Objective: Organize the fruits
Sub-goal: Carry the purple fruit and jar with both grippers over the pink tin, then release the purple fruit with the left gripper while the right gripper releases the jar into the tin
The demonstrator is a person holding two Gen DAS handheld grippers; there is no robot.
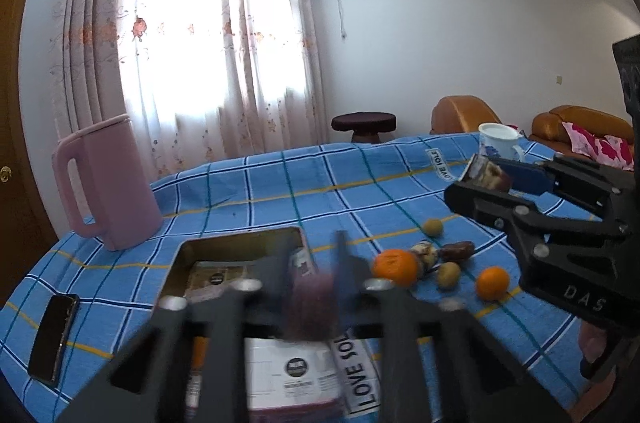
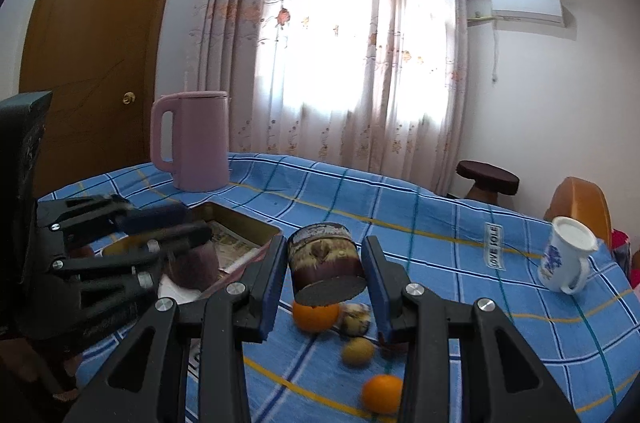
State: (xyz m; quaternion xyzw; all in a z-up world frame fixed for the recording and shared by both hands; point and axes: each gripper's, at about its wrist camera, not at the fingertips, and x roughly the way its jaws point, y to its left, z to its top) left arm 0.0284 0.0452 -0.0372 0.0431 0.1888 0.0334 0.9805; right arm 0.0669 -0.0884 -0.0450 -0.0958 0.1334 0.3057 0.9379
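Note:
My right gripper is shut on a cut purple fruit chunk, held above the table; it also shows in the left wrist view. My left gripper is shut on a dark purple fruit, blurred, over the open gold tin box; the same fruit shows in the right wrist view. On the blue checked cloth lie two oranges, two small greenish fruits, a speckled fruit and a brown one.
A pink kettle stands at the back left. A black phone lies at the left edge. A white floral mug stands at the far right. Cards lie in the tin box and its lid. A stool and sofas stand beyond the table.

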